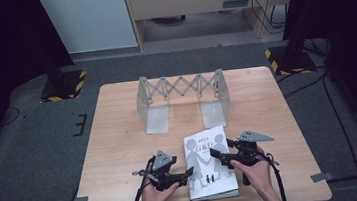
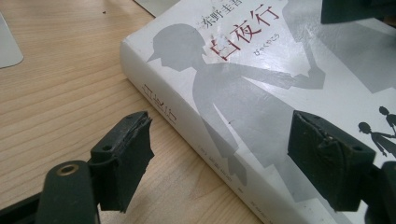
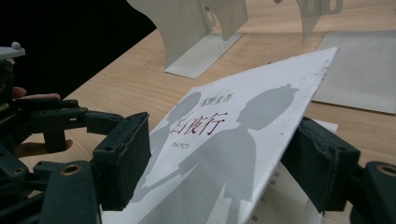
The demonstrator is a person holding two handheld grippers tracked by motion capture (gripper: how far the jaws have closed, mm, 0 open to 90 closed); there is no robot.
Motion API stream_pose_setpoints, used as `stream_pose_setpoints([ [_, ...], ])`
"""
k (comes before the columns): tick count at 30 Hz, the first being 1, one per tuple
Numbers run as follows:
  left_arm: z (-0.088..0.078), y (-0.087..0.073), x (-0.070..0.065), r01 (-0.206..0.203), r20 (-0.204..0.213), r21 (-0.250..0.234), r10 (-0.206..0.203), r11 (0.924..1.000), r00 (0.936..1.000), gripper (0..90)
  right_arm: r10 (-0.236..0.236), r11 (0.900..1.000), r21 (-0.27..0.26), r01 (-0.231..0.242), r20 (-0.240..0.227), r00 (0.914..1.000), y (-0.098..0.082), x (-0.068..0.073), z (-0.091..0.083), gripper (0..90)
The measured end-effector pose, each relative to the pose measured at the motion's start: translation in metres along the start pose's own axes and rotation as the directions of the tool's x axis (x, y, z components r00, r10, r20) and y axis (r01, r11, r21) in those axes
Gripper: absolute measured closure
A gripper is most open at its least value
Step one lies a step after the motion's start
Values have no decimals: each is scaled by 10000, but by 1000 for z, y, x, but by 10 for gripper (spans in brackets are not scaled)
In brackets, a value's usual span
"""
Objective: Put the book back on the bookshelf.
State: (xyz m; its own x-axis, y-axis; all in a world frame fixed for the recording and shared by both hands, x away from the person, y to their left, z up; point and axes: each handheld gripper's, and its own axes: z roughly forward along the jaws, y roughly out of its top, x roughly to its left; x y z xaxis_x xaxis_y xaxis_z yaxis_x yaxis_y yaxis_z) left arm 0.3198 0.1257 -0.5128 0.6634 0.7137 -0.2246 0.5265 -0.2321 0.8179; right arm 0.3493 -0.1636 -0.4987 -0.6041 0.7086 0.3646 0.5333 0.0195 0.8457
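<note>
A white book [image 1: 208,165] with grey silhouette figures and red title characters lies flat near the table's front edge. My left gripper [image 1: 188,174] is at its left side, open. In the left gripper view its jaws [image 2: 224,158] straddle the spine [image 2: 187,135], one pad over the bare wood, the other over the cover, neither pressing. My right gripper [image 1: 218,157] reaches in from the book's right edge, open. In the right gripper view [image 3: 219,158] the front cover [image 3: 243,130] is tilted up between the wide jaws, its edge resting on the right-hand pad [image 3: 322,158], and a printed page [image 3: 280,186] shows under it.
A grey expanding bookend rack [image 1: 181,87] with a scissor lattice and two flat foot plates [image 1: 157,120] stands at the back middle of the wooden table [image 1: 121,151]. Dark stands with striped bases [image 1: 64,85] flank the table on the floor.
</note>
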Motion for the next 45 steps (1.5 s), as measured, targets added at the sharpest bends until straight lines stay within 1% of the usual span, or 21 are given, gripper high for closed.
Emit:
stream_pose_setpoints([
  [4, 2, -2, 0, -14, 40, 123, 14, 9999, 10000, 207, 147, 9990, 414, -158, 264, 9995, -6, -5, 3, 243],
  [5, 2, -2, 0, -22, 44, 168, 21, 9999, 10000, 207, 147, 9990, 414, -158, 264, 9995, -6, -5, 3, 243],
  [8, 3, -2, -1, -56, 52, 230, 55, 9997, 10000, 207, 230, 9971, 714, -266, 510, 9984, -9, -10, 4, 227],
  [9, 3, -3, -1, -58, 37, 242, 58, 9997, 10000, 207, 167, 9959, 881, -223, 636, 9978, -11, -13, 4, 233],
  [11, 4, -3, -1, -56, 30, 274, 56, 9996, 10000, 207, 325, 9962, 784, -370, 578, 9978, -13, -15, 4, 245],
  [16, 3, -3, 0, -81, 22, 318, 80, 9995, 10000, 207, 215, 9955, 909, -265, 560, 9982, -10, -15, 2, 250],
  [24, -1, -1, 2, 18, -63, 106, -18, 9999, 10000, 207, -71, 9998, 161, 64, 410, 9991, 3, -5, -6, 250],
  [26, -2, -1, 3, 54, -67, 50, -54, 10000, 10000, 207, -255, 9995, -155, 263, 536, 9982, 7, -4, -10, 241],
  [28, -2, -2, 3, 59, -62, 57, -59, 10000, 10000, 207, -261, 9995, -161, 271, 567, 9980, 8, -4, -11, 241],
  [29, -1, -2, 3, 21, -50, 154, -21, 9999, 10000, 207, -98, 9996, -274, 106, 289, 9995, 8, -4, -11, 279],
  [30, -1, -2, 3, 21, -50, 154, -21, 9999, 10000, 207, -98, 9996, -274, 106, 289, 9995, 8, -4, -11, 279],
  [31, 0, -2, 2, 15, -61, 178, -14, 9998, 10000, 207, 62, 10000, -32, -62, -4, 10000, 5, -2, -7, 276],
  [32, 0, -2, 2, 8, -63, 199, -6, 9998, 10000, 207, 62, 10000, -32, -62, -4, 10000, 5, -2, -7, 276],
  [33, 0, -3, 2, -15, -51, 213, 16, 9998, 10000, 207, -224, 9995, 245, 216, 320, 9992, 4, -4, -5, 275],
  [34, 0, -3, 2, -20, -53, 222, 22, 9998, 10000, 207, -224, 9995, 245, 216, 320, 9992, 4, -4, -5, 275],
  [35, 0, -3, 2, -19, -60, 235, 20, 9997, 10000, 207, -247, 9993, 301, 234, 436, 9987, 3, -6, -5, 270],
  [37, 1, -3, 2, -19, -84, 269, 22, 9996, 10000, 207, -88, 9989, 469, 52, 762, 9971, -2, -15, -5, 255],
  [39, 1, -3, 3, -18, -108, 294, 21, 9996, 9999, 207, -139, 9975, 703, 69, 1002, 9949, -8, -21, -4, 255],
  [41, 1, -4, 3, -35, -159, 302, 40, 9995, 9999, 207, -157, 9961, 879, 68, 1006, 9948, -12, -24, -2, 253],
  [42, 0, -4, 4, -9, -192, 262, 14, 9997, 9998, 208, -170, 9937, 1123, 61, 963, 9952, -16, -24, 2, 251],
  [45, 0, -4, 5, -35, -244, 280, 42, 9996, 9997, 209, -137, 9914, 1311, 25, 850, 9963, -19, -21, 5, 247],
])
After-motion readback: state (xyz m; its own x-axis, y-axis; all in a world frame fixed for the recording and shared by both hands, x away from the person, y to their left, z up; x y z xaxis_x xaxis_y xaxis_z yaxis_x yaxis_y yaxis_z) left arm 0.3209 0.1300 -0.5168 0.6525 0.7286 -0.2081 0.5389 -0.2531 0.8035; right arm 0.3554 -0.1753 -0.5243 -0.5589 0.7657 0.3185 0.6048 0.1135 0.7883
